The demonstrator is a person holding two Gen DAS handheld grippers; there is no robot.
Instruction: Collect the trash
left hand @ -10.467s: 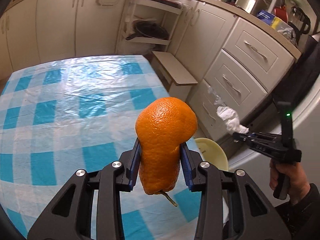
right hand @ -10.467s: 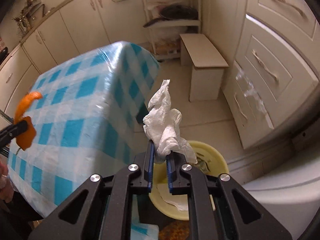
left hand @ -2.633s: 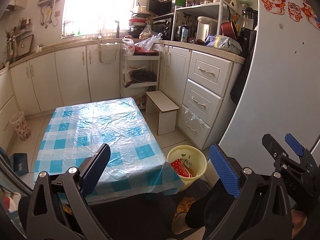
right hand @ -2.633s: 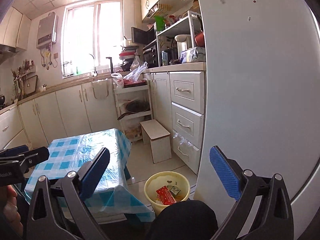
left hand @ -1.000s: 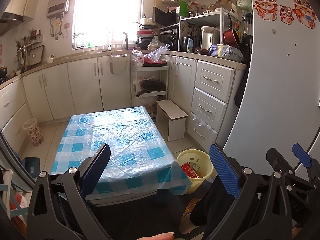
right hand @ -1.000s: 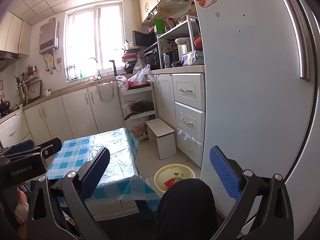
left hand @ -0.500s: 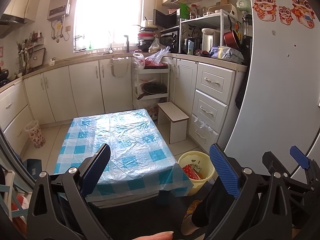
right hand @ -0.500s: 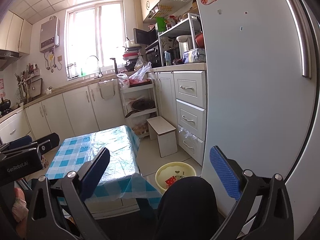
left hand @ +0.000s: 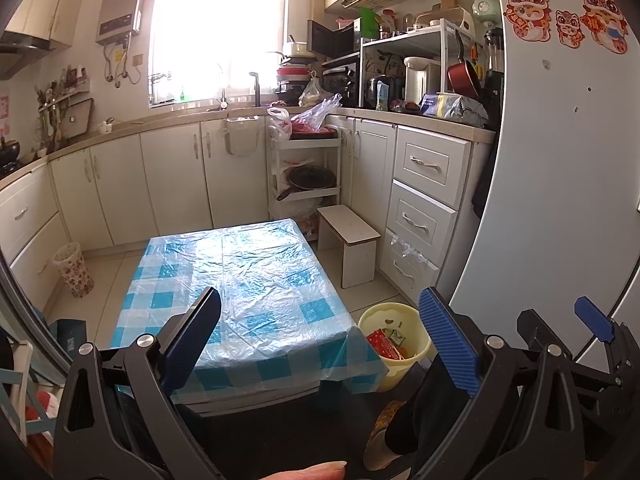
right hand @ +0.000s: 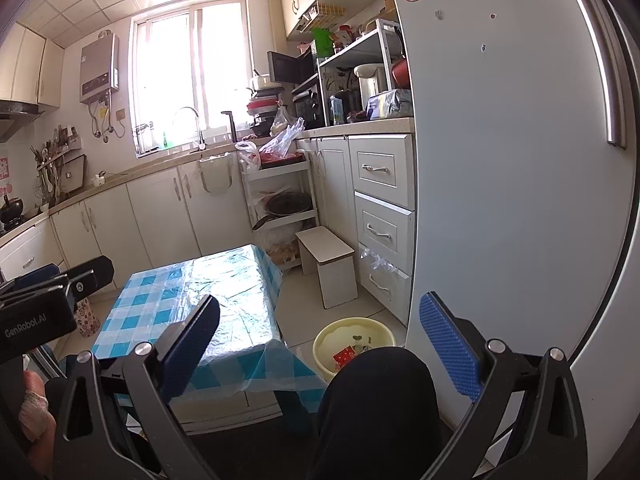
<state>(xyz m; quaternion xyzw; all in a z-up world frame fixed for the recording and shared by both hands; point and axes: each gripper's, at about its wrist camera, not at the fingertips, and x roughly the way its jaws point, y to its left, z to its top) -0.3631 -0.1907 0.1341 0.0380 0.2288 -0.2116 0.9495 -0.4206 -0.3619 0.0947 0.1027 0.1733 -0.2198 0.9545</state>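
**Operator:** Log entry. Ten seconds back my left gripper (left hand: 320, 344) was clamped on an orange peel and my right gripper (right hand: 320, 344) on a crumpled tissue, both close over the yellow bin (left hand: 394, 338). Now both sets of jaws are spread wide with nothing between the pads, and I'm drawn back, looking down the kitchen. Over the last second the views have barely shifted.

**Observer:** So both loads were dropped?

**Operator:** I judge so. The table (left hand: 240, 280) just left of the bin shows only its blue checked cloth under clear plastic, no scraps on it that I can make out. That reads as the collecting done, or very nearly.

**Observer:** Bin contents?

**Operator:** The bin stands on the floor, touching or just beside the table's near right corner, with the fridge (left hand: 560, 180) on its other side. Inside: a red packet (left hand: 384, 345) against the near wall, a small pale carton-like piece beside it, a bit of orange low down, probably the peel. I can't pick out the tissue. From the right wrist a dark knee (right hand: 376, 400) covers the bin's near rim.

**Observer:** Other containers?

**Operator:** A patterned basket (left hand: 74, 269) on the floor, well apart from the bin, beyond the table's far left side. Its contents are hidden.
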